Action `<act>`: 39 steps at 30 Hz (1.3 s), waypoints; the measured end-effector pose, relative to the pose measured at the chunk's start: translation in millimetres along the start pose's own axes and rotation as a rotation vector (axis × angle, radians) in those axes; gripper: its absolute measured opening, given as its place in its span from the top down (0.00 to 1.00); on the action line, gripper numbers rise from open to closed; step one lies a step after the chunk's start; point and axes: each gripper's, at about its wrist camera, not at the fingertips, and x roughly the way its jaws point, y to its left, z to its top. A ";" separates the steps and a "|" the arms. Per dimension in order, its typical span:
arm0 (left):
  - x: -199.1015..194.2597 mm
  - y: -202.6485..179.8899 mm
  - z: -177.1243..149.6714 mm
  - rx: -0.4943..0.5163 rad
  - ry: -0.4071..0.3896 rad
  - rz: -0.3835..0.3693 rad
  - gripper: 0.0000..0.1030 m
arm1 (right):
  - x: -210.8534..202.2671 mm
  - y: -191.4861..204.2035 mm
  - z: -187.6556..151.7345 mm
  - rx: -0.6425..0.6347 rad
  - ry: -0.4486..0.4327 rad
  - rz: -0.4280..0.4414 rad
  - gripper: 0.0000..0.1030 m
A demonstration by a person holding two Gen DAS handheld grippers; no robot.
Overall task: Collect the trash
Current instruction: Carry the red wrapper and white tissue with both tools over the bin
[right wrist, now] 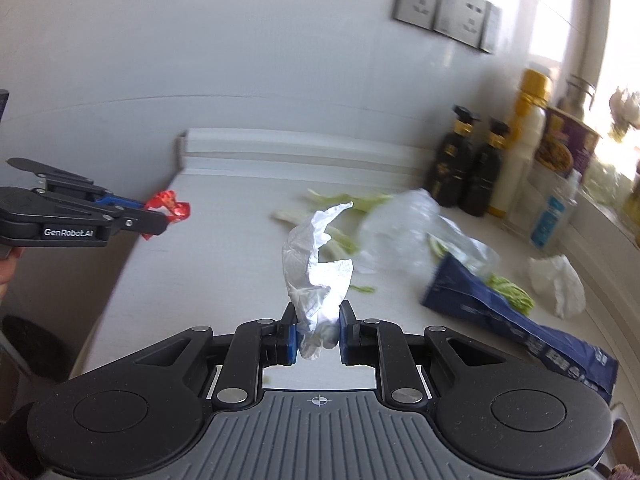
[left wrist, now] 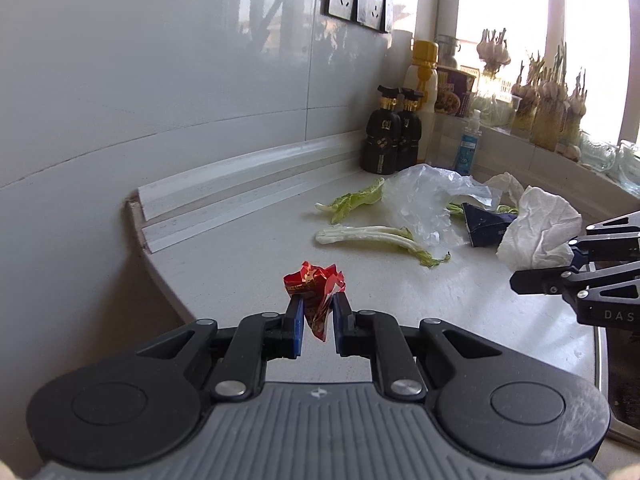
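Observation:
My left gripper (left wrist: pixel 317 304) is shut on a crumpled red wrapper (left wrist: pixel 314 286) and holds it above the white counter (left wrist: pixel 248 264); it also shows in the right wrist view (right wrist: pixel 154 216) with the red wrapper (right wrist: pixel 170 206). My right gripper (right wrist: pixel 318 314) is shut on a crumpled white paper towel (right wrist: pixel 316 256), lifted off the counter (right wrist: pixel 224 248); it shows at the right edge of the left wrist view (left wrist: pixel 560 258) with the towel (left wrist: pixel 538 232). On the counter lie cabbage leaves (left wrist: pixel 372 236), a clear plastic bag (left wrist: pixel 424 196), a dark blue packet (right wrist: pixel 516 320) and another white tissue (right wrist: pixel 560 284).
Two black bottles (left wrist: pixel 394 136), a yellow-capped white bottle (left wrist: pixel 422 76), a noodle cup (left wrist: pixel 456 90) and a small sanitizer bottle (left wrist: pixel 468 142) stand at the back. Garlic jars (left wrist: pixel 548 112) line the windowsill. The counter's left edge (left wrist: pixel 160 276) drops off. A sink rim (left wrist: pixel 600 360) lies at right.

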 end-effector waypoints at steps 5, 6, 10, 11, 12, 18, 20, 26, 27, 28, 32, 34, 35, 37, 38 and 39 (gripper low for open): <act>-16.2 11.1 -7.4 -0.029 -0.010 0.011 0.87 | -5.2 27.7 9.1 -0.041 -0.008 0.033 0.83; -19.1 13.9 -9.0 -0.037 -0.012 0.015 0.87 | -6.0 33.4 10.8 -0.050 -0.009 0.038 0.83; -31.1 25.8 -17.9 -0.063 -0.026 0.035 0.87 | -8.1 58.6 18.9 -0.081 -0.015 0.071 0.83; -33.8 29.0 -20.5 -0.071 -0.027 0.040 0.87 | -7.9 66.2 20.8 -0.090 -0.018 0.082 0.83; -35.9 32.9 -23.4 -0.080 -0.025 0.046 0.87 | -7.1 72.9 22.6 -0.099 -0.021 0.093 0.83; -45.1 59.6 -42.5 -0.140 -0.009 0.087 0.87 | 6.0 113.7 33.9 -0.133 -0.025 0.169 0.83; -47.4 68.6 -51.3 -0.160 0.002 0.105 0.87 | 12.5 129.2 37.0 -0.143 -0.024 0.193 0.83; -46.9 94.7 -81.8 -0.220 0.041 0.143 0.87 | 38.4 175.0 42.5 -0.162 0.005 0.270 0.83; -45.4 98.7 -87.5 -0.232 0.050 0.147 0.87 | 43.3 182.2 42.4 -0.166 0.015 0.281 0.83; -43.9 102.9 -93.0 -0.245 0.061 0.151 0.87 | 48.2 189.5 42.3 -0.170 0.024 0.289 0.83; -38.5 119.1 -115.3 -0.302 0.105 0.169 0.87 | 65.9 217.6 40.7 -0.179 0.064 0.312 0.82; -35.7 127.6 -126.4 -0.335 0.125 0.176 0.87 | 74.6 229.5 38.7 -0.180 0.084 0.324 0.82; -34.1 131.5 -131.8 -0.350 0.136 0.181 0.87 | 79.4 234.8 37.2 -0.181 0.094 0.328 0.82; -30.8 138.0 -141.5 -0.375 0.159 0.189 0.87 | 87.8 244.3 33.0 -0.181 0.118 0.332 0.82; -29.1 141.1 -145.8 -0.387 0.171 0.191 0.87 | 92.5 248.1 30.3 -0.182 0.132 0.333 0.82; -27.1 143.9 -150.1 -0.397 0.184 0.193 0.87 | 97.0 251.7 27.3 -0.182 0.145 0.331 0.82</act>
